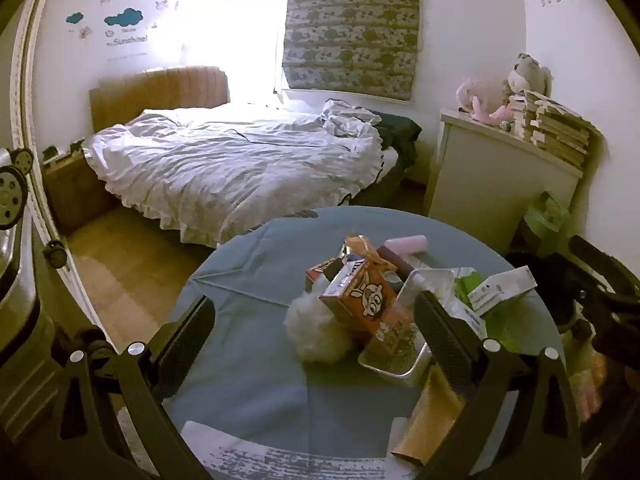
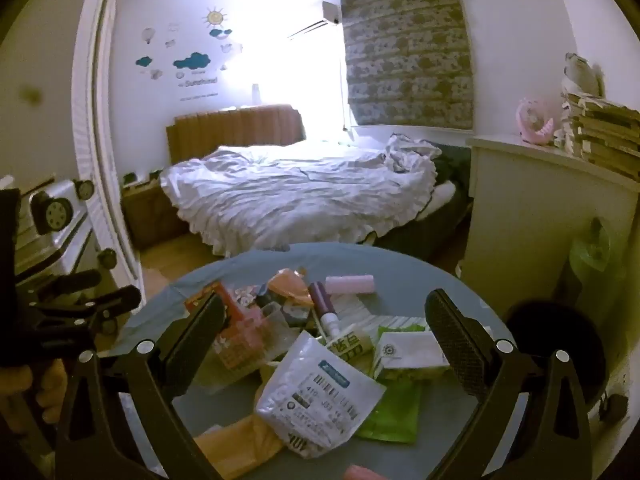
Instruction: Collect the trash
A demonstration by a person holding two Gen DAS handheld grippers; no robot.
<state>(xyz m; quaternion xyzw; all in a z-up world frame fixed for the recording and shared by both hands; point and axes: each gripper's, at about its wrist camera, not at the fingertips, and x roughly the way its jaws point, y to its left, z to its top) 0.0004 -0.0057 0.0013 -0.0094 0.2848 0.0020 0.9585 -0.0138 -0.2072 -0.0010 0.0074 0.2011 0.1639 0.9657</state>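
We record a round desk (image 1: 248, 280) under a blue-grey cloth. On it, clustered toward its right side: an orange carton (image 1: 366, 304) leaning in a foil tray (image 1: 400, 356), white fluff (image 1: 312, 332) beside these, a pink roll (image 2: 350, 283) near the far edge, a white labelled pouch (image 2: 316, 396), and a green packet (image 2: 394, 416).

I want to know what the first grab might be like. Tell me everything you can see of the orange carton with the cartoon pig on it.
The orange carton is a cardboard-looking drink box, printed with a cartoon pig face and a pale panel near its top. It leans tilted rather than upright, its lower end inside the foil tray. The white fluffy ball presses against its left side. It sits amid the trash pile on the blue-covered round table, between the open left gripper fingers, untouched. Whether it is opened cannot be told.
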